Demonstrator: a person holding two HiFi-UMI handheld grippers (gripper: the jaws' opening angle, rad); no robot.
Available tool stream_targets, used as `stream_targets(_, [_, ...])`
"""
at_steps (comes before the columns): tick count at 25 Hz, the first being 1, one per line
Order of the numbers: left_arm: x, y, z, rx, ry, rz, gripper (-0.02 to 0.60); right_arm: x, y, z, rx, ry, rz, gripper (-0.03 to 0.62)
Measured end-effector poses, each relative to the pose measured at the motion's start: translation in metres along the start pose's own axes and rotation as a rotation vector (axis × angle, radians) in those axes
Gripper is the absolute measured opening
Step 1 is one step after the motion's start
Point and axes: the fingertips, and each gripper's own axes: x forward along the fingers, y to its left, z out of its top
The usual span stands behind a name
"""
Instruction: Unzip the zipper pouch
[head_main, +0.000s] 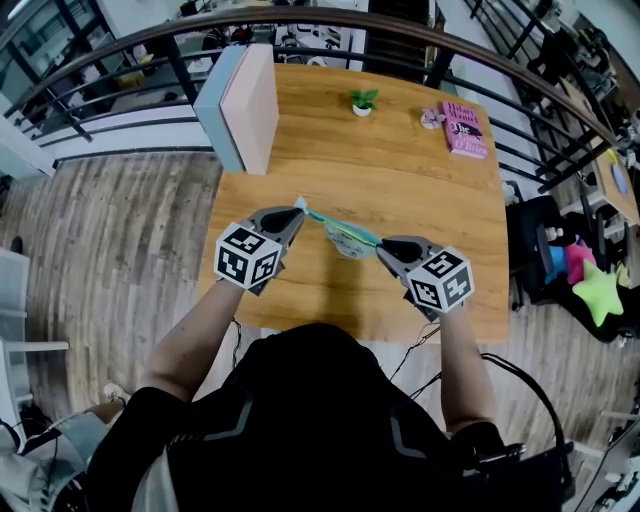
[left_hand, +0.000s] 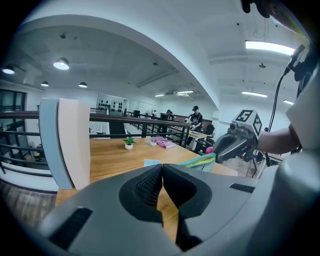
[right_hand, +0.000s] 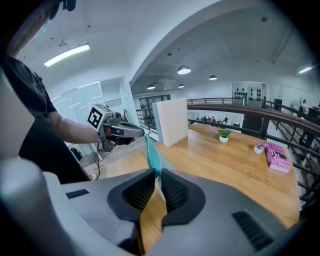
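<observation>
A teal, see-through zipper pouch (head_main: 345, 236) hangs stretched above the wooden table (head_main: 400, 170), held between both grippers. My left gripper (head_main: 297, 214) is shut on the pouch's left end; its jaws meet tight in the left gripper view (left_hand: 161, 167), and the pouch's zipper edge (left_hand: 200, 161) runs from there toward the other gripper. My right gripper (head_main: 383, 247) is shut on the right end. In the right gripper view (right_hand: 156, 172) the pouch (right_hand: 151, 152) rises out of the jaws toward the left gripper. Which gripper has the zipper pull is hidden.
A tall white and blue board (head_main: 240, 105) stands at the table's far left. A small potted plant (head_main: 362, 102), a pink book (head_main: 464, 128) and a little pink object (head_main: 431, 119) sit along the far edge. A dark railing (head_main: 480, 60) curves behind the table.
</observation>
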Motion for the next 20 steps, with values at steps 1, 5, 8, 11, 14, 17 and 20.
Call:
stream_targets(1, [0.001,-0.001,-0.001,0.000,0.004,-0.002,0.031,0.000,-0.002,-0.002,0.001,0.004,-0.003,0.049])
stream_targets(5, [0.014,-0.003,-0.009,-0.027,0.042,-0.010,0.031,0.000,-0.014,-0.007,-0.013,0.029,-0.032,0.049])
stream_targets(8, [0.028,-0.003,-0.014,-0.036,0.071,-0.008,0.031,0.004,-0.027,-0.013,-0.012,0.051,-0.052,0.049])
stream_targets(11, [0.045,-0.004,-0.016,-0.020,0.089,-0.008,0.031,0.007,-0.045,-0.021,0.007,0.055,-0.062,0.051])
stream_targets(14, [0.074,-0.009,-0.013,0.022,0.109,-0.002,0.031,0.006,-0.074,-0.030,0.011,0.062,-0.096,0.051])
stream_targets(17, [0.107,-0.013,0.001,0.040,0.109,0.000,0.031,0.003,-0.111,-0.033,0.024,0.058,-0.141,0.051])
stream_targets(20, [0.138,-0.020,0.016,0.045,0.098,0.001,0.031,-0.004,-0.147,-0.035,0.032,0.047,-0.179,0.051])
